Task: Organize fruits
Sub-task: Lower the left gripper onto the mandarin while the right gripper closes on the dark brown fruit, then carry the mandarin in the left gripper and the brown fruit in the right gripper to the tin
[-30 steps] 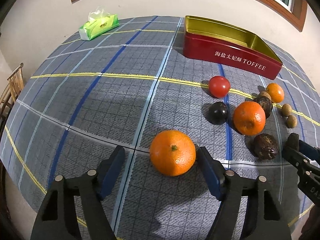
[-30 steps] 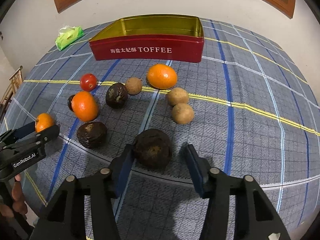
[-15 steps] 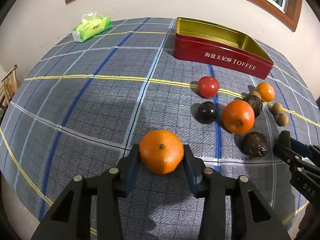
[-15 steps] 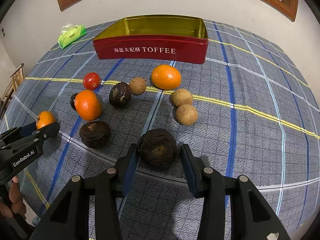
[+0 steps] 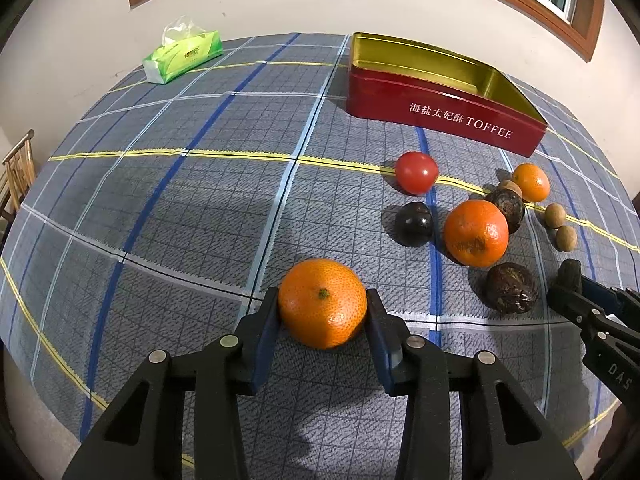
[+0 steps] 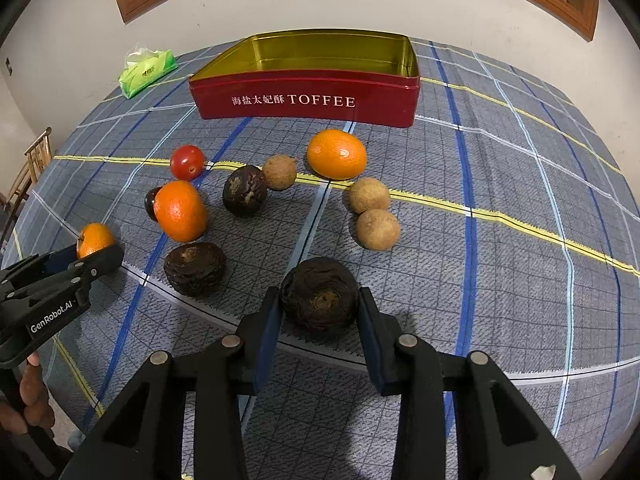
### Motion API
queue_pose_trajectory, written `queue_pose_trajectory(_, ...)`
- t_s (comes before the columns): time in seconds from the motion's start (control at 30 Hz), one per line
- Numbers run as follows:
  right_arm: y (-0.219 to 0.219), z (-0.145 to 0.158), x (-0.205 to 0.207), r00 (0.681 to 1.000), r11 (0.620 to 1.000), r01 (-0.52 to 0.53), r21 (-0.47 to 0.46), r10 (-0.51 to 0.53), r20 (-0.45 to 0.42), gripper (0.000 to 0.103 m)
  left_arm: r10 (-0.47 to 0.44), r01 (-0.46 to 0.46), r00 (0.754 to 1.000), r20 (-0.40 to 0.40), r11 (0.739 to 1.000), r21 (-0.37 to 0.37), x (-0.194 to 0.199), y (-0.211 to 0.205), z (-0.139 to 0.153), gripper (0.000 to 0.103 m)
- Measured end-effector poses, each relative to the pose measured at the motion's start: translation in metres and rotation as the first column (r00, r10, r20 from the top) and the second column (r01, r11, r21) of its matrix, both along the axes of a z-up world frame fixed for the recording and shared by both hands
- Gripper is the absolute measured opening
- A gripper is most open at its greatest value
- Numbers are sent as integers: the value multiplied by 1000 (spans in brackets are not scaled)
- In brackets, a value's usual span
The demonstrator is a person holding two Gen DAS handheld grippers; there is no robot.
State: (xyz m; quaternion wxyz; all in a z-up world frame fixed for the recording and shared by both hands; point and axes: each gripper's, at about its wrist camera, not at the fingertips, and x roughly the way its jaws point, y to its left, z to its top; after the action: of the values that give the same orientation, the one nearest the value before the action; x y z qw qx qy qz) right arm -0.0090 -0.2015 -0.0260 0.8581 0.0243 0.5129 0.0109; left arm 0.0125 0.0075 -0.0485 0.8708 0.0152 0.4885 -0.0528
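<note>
Gripping an orange, our left gripper clamps it. Our right gripper pinches a wrinkled dark fruit near the toffee tin.

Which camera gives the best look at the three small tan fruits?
The right wrist view: all three tan fruits sit mid-frame, large and unblocked. The left wrist view shows them small at its right edge, two in the open and the third mostly hidden behind a dark fruit.

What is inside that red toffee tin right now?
Nothing shows inside the tin: only its gold walls and part of the floor. The near red wall hides the front strip of the floor, so something low there would be covered. All fruit lies outside.
</note>
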Motion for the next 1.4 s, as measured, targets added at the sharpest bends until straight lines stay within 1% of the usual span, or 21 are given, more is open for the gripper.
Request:
queue_pose_trajectory(0.23,0,8,1,1000,1000,0,-1,0,12,34,-14,14,1000,9,1000,2,1,-3,4,42)
queue_pose_trajectory(0.53,-4,24,4,999,1000,3,-13,-3,42,34,-34,34,998,44,999,-2,14,-9,22,42)
queue_pose_trajectory(0.73,-12,28,11,999,1000,12,-18,-11,45,34,-33,34,998,62,999,-11,32,-11,36,42)
queue_pose_trajectory(0.93,-17,34,23,999,999,10,-31,-9,50,34,-40,40,995,88,999,0,53,-17,49,42)
queue_pose_trajectory(1.4,-25,57,61,995,999,-10,-44,15,102,34,-68,68,992,108,998,6,101,-29,66,42)
